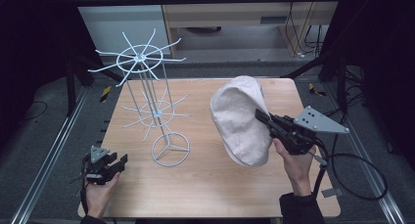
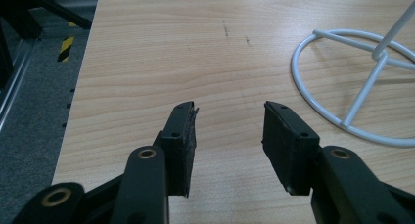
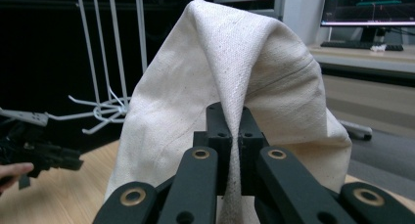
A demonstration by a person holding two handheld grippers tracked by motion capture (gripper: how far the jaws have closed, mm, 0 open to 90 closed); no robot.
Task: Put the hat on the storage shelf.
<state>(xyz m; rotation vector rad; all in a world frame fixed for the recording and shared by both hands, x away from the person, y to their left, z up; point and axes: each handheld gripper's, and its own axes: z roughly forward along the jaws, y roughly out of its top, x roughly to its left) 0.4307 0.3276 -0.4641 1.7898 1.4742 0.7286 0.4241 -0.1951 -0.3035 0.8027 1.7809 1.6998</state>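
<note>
Nearest the person, the left tool [image 1: 119, 162] rests low at the near left corner of the tabletop [image 1: 205, 185], its jaws spread wide with nothing between them; in the left gripper view the bare wood shows through the gap and the round base ring of the white wire rack [image 2: 313, 94] lies just beyond to one side. It looks free to steady that base, which would help, since the stand is light and tall. Further in, at the right side, the right tool [image 1: 262, 117] is pinched tight on a fold of the beige cloth cap [image 1: 240, 121], which hangs lifted above the tabletop, apart from the rack; in the right gripper view the fabric [image 3: 235, 77] drapes up and over the closed jaws. The work in hand appears to be carrying the cap across to hang it on the rack. To do it well, keep the pinch firm, raise the cap higher than the chosen prong, and bring its open underside toward the prong tip rather than the crown. Farthest off, the upper ring of prongs [image 1: 139, 57] stands well above the lower tier, so approach it level and slowly to avoid tipping the stand.
</note>
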